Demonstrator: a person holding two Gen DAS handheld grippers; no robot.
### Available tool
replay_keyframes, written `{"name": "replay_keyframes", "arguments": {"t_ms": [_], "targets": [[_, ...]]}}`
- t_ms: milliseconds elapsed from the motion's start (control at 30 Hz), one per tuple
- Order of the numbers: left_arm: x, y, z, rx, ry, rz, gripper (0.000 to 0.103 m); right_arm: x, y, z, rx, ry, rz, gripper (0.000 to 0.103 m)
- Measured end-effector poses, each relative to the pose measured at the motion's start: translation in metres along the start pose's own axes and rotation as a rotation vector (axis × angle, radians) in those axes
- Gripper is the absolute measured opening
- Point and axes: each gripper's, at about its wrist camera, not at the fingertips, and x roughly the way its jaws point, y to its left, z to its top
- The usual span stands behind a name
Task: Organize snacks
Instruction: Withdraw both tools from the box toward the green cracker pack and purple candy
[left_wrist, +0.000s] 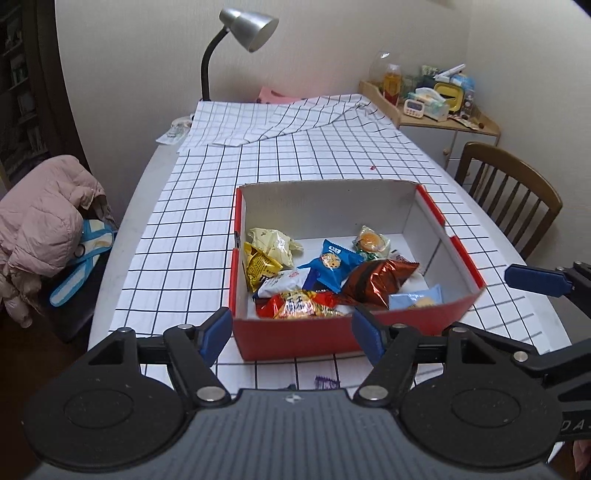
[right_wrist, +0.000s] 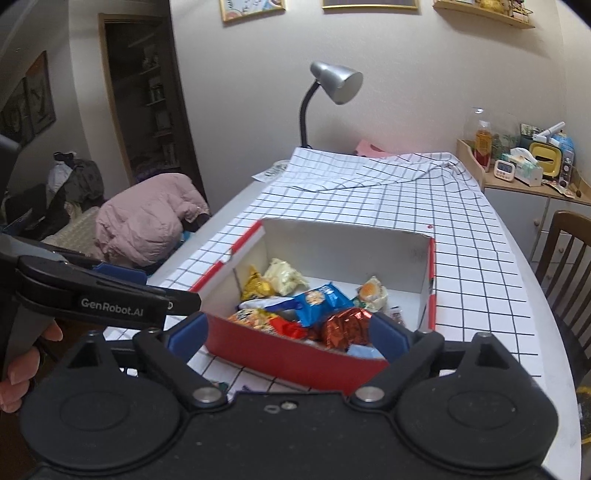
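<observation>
A red cardboard box (left_wrist: 295, 334) with white inner walls stands on the checked tablecloth; it also shows in the right wrist view (right_wrist: 280, 350). It holds several snack packets: a blue cookie packet (left_wrist: 330, 264), a brown foil packet (left_wrist: 376, 282), a yellow packet (left_wrist: 258, 267), a red-orange packet (left_wrist: 299, 304). My left gripper (left_wrist: 291, 332) is open and empty, just in front of the box's near wall. My right gripper (right_wrist: 288, 330) is open and empty, at the box's near corner. A small purple wrapper (left_wrist: 325, 382) lies on the cloth below the left gripper.
A grey desk lamp (left_wrist: 243, 27) stands at the table's far end. A wooden chair (left_wrist: 513, 192) is at the right. A cluttered cabinet (left_wrist: 436, 107) is at the far right. A pink jacket (left_wrist: 40, 218) lies on a seat at the left.
</observation>
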Motion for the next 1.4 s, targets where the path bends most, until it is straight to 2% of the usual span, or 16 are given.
{"name": "replay_keyframes", "arguments": {"t_ms": [100,433,567,700,867,1033,1200,1300,1400], "targets": [[-0.015,0.001,-0.011,-0.002,-0.025,0.008,0.073,-0.008,0.007,-0.006,-0.009,-0.006,0.013,0.101],[-0.041,0.009,-0.047,0.005,-0.051,0.039,0.073,-0.018,0.020,-0.024,-0.011,0.006,0.064,0.102],[-0.045,0.019,-0.061,0.007,-0.074,0.064,0.079,-0.020,0.024,-0.031,-0.016,0.012,0.076,0.103],[-0.044,0.036,-0.078,-0.045,-0.052,0.011,0.079,-0.018,0.027,-0.038,-0.022,0.029,0.087,0.102],[-0.041,0.050,-0.096,-0.063,-0.047,-0.010,0.079,-0.008,0.030,-0.052,-0.026,0.063,0.088,0.103],[-0.020,0.058,-0.102,-0.090,0.004,0.003,0.079,0.019,0.029,-0.064,-0.005,0.126,0.080,0.102],[0.018,0.057,-0.097,-0.104,0.081,0.012,0.079,0.050,0.031,-0.074,-0.044,0.180,0.067,0.099],[0.045,0.060,-0.094,-0.133,0.149,-0.015,0.079,0.067,0.030,-0.077,-0.056,0.205,0.059,0.098],[0.063,0.062,-0.092,-0.156,0.179,-0.026,0.079,0.081,0.028,-0.080,-0.069,0.232,0.079,0.093]]}}
